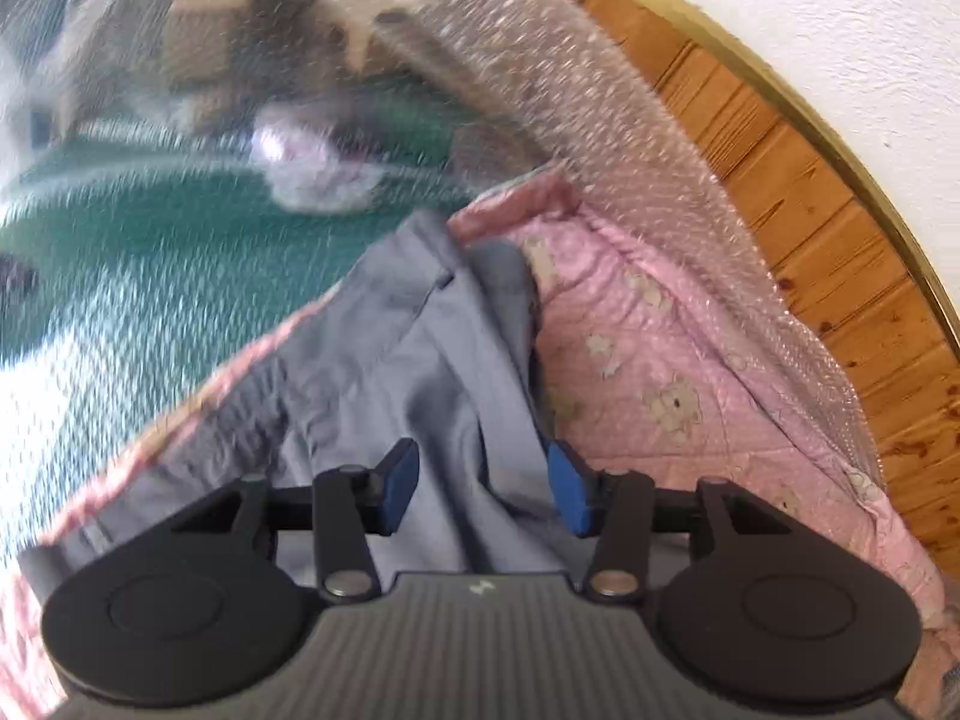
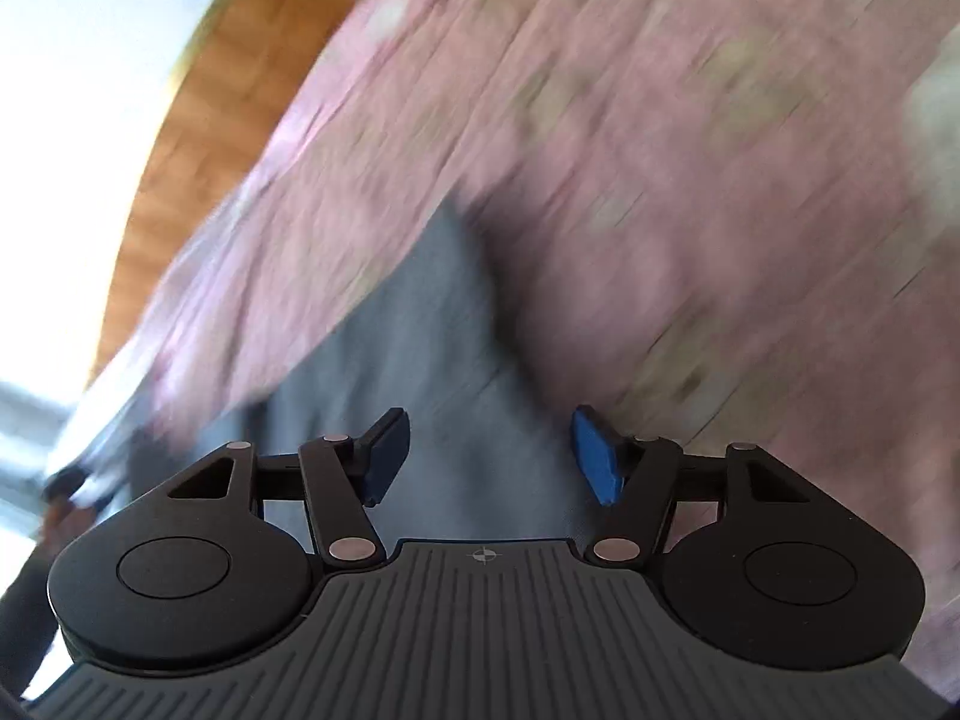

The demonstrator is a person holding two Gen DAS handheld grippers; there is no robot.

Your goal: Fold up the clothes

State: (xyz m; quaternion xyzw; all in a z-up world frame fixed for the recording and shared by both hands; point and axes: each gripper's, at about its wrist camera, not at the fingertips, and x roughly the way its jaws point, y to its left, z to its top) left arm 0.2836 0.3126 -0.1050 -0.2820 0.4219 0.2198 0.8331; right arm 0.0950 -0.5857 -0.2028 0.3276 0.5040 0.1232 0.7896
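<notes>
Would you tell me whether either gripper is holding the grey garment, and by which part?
Neither: the left gripper and right gripper stand open over the grey garment.

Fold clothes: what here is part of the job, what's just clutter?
Job:
- grey garment
- left gripper, open above it
- right gripper, open above it

Lying about:
- pink bear-print quilt
- bubble wrap
- green mat

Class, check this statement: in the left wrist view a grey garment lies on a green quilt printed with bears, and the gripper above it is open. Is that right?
One thing is wrong: the quilt under the grey garment is pink, not green, as the left wrist view shows. The bears and the open left gripper are correct.
</notes>
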